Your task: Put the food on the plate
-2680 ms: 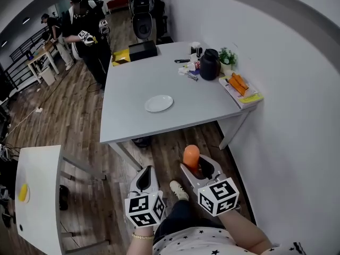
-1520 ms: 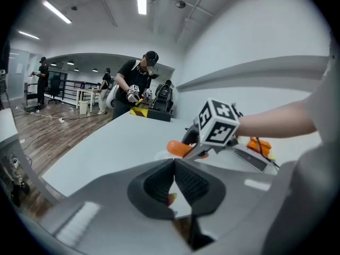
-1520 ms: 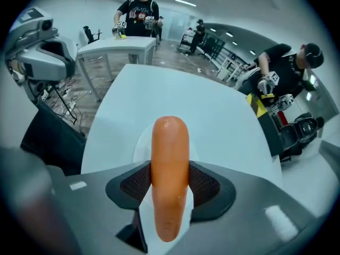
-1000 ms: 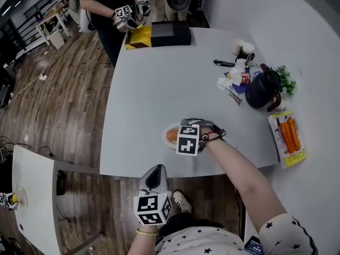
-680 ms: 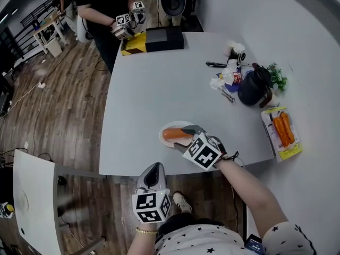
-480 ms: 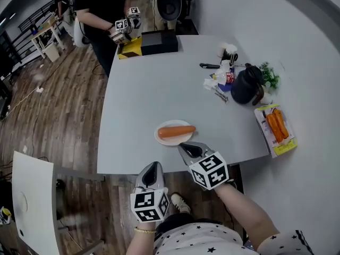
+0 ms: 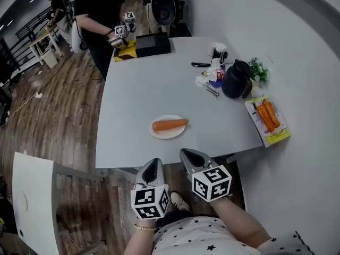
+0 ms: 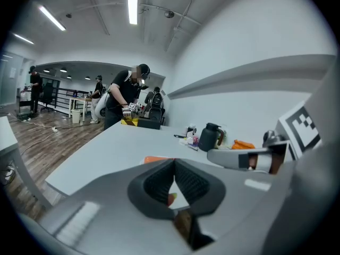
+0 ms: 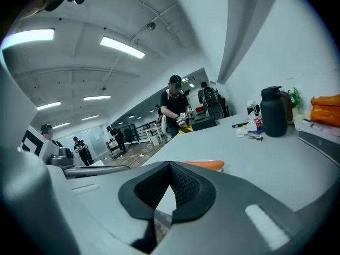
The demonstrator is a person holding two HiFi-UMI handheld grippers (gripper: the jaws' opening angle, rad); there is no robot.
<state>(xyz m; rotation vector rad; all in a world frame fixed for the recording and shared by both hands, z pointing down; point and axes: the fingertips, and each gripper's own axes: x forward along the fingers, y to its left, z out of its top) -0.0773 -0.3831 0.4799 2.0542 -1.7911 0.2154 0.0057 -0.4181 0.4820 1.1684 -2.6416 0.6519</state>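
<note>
Grey left gripper (image 7: 154,163), right gripper (image 7: 187,153); star-print shirt (image 7: 208,241)

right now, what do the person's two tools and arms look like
Both the left tool and the right tool are grey, tapered shells with dark ribbed pads. Each carries a white cube printed with black square markers. A thin bracelet circles the left wrist. The shirt is white with small black stars.

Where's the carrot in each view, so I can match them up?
Head view: the carrot lies on the white plate, near the picture's centre.
Left gripper view: the carrot is an orange sliver just above the jaws.
Right gripper view: the carrot shows just above the jaws, slightly right.
Shared landmark: the black jug, right of the carrot in all three.
</note>
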